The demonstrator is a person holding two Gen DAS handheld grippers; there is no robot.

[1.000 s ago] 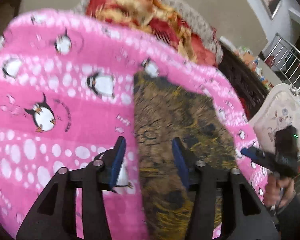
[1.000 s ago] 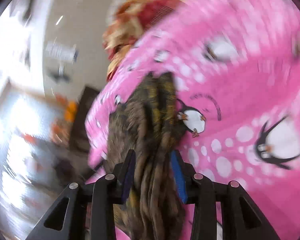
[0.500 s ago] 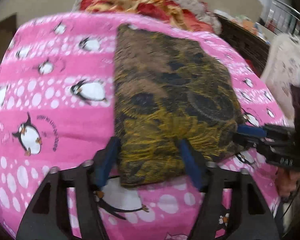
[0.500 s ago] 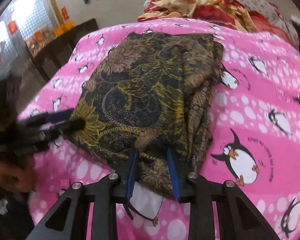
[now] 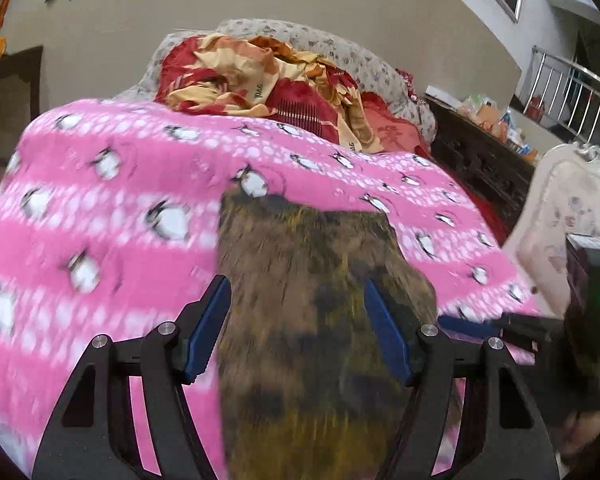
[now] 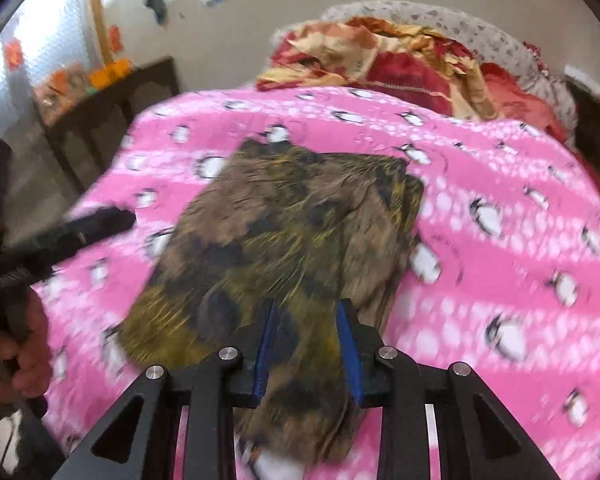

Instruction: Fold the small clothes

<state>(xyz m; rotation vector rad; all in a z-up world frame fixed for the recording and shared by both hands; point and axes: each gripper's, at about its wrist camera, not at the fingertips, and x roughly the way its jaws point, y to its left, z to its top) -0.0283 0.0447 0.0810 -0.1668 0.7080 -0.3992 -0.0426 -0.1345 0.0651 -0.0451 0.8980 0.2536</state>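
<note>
A brown, black and yellow patterned garment point(image 5: 308, 300) lies folded in a rough rectangle on a pink penguin blanket point(image 5: 100, 220). It also shows in the right wrist view point(image 6: 292, 240). My left gripper point(image 5: 296, 328) is open, its blue pads wide apart over the garment's near end. My right gripper point(image 6: 306, 340) is partly closed around the garment's near right edge, with cloth between the pads. The right gripper also shows at the right in the left wrist view point(image 5: 480, 324). The left gripper shows at the left in the right wrist view point(image 6: 80, 228).
A red and yellow crumpled quilt point(image 5: 268, 80) lies at the far end of the bed. A dark wooden table point(image 6: 100, 104) stands at the left. A white chair back point(image 5: 560, 216) and a dark cabinet point(image 5: 476, 164) stand at the right.
Both grippers have tilted up and drawn back, so the garment now sits lower in both views. The left gripper's pads stand wider apart. The right gripper still has cloth between its pads.
</note>
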